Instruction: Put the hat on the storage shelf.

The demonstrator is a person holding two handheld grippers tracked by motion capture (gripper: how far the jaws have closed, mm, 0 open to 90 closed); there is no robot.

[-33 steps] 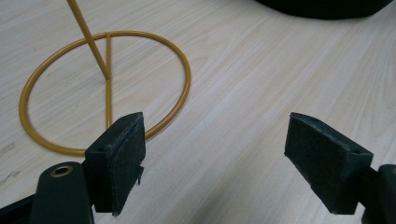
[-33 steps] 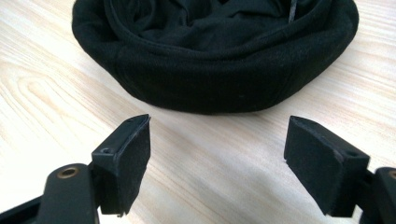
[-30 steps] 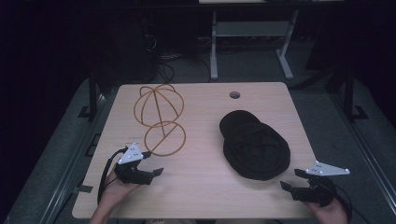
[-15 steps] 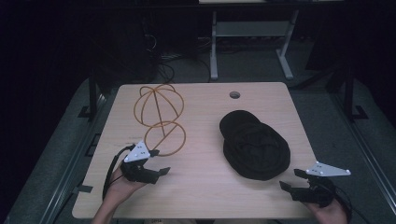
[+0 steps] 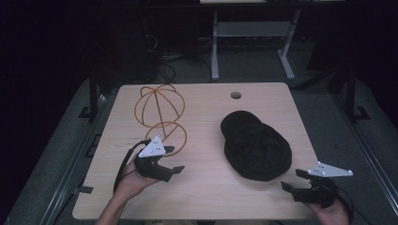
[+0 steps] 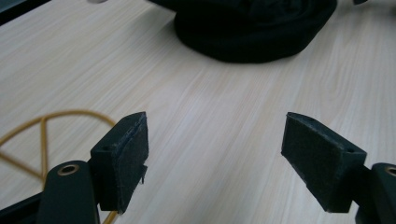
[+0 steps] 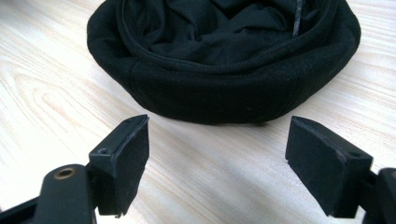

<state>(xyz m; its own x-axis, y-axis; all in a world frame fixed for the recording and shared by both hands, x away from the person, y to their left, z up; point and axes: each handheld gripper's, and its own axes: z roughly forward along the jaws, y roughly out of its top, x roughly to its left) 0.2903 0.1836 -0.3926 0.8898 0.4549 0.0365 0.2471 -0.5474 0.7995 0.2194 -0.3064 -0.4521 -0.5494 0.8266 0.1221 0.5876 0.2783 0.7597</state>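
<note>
The left gripper (image 5: 174, 160) is held near the left front of the table (image 5: 206, 206), jaws spread wide and empty, just beside the lower ring of the yellow wire frame (image 5: 161, 117). The right gripper (image 5: 294, 180) is held at the near right corner, jaws likewise wide and empty, pointed at the black hat (image 5: 256, 146), which lies open side up on the right half of the table, well apart from the frame.

A poor grip on the hat is judged the main risk: the soft brim (image 7: 215, 95) may fold or slip if only the outer edge is pinched, and the hat may be pushed along the smooth wood instead of being caught. The light wire frame may be knocked or toppled if the ring is brushed by the left gripper, since the jaw stands so close to it.

No brand, label or writing can be read on any of these things.
</note>
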